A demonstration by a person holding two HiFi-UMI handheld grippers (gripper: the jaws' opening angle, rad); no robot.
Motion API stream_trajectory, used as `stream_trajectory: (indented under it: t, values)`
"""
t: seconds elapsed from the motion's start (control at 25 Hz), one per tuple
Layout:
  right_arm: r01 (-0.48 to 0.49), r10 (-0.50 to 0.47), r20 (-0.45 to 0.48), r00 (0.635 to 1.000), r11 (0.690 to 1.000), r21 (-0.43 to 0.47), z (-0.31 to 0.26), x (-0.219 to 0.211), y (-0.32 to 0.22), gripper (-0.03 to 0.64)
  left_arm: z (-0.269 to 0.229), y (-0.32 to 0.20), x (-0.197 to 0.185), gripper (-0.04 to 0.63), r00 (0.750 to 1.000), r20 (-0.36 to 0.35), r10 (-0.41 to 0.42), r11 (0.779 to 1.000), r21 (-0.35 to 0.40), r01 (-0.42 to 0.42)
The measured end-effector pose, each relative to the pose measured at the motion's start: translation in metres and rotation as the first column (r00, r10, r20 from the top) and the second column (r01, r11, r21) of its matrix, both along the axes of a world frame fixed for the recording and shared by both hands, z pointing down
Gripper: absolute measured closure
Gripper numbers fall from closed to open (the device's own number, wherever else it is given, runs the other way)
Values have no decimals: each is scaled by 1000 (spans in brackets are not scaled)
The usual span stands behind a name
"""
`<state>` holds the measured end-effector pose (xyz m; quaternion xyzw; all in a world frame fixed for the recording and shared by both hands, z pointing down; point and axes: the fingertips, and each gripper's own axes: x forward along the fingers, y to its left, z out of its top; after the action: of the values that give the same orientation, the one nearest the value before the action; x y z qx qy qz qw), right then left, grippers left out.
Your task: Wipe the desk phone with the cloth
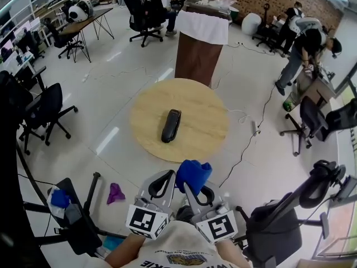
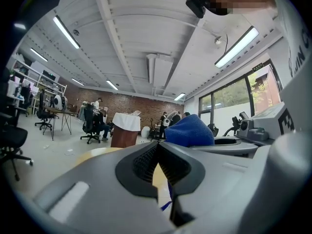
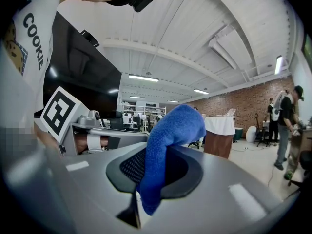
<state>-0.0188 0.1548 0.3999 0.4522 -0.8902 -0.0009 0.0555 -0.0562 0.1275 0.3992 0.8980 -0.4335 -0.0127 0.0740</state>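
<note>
Desk phone [image 1: 171, 125]: lying near the middle of the round table [image 1: 207, 102], untouched. Pinching the blue cloth [image 3: 171, 130] in the right gripper [image 3: 162, 149], bunching mostly above the jaws; holding the left gripper [image 2: 157, 143] fully closed on nothing. Hovering off the table's near edge, well apart from the phone. Risking, likely, sliding the unbraced phone across the table, or tugging the cloth loose while rubbing.
</note>
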Motion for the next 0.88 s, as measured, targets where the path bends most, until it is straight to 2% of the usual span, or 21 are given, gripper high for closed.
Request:
stream_trajectory:
  t: [0.56, 0.88]
  values:
    - [-45, 45, 2, 999, 999, -6, 6, 14, 8, 558, 3, 15, 8, 595, 1000, 3, 16, 1000, 6, -16]
    - [-35, 35, 3, 999, 999, -18, 8, 14, 10, 558, 5, 18, 8, 595, 1000, 3, 11, 1000, -7, -11]
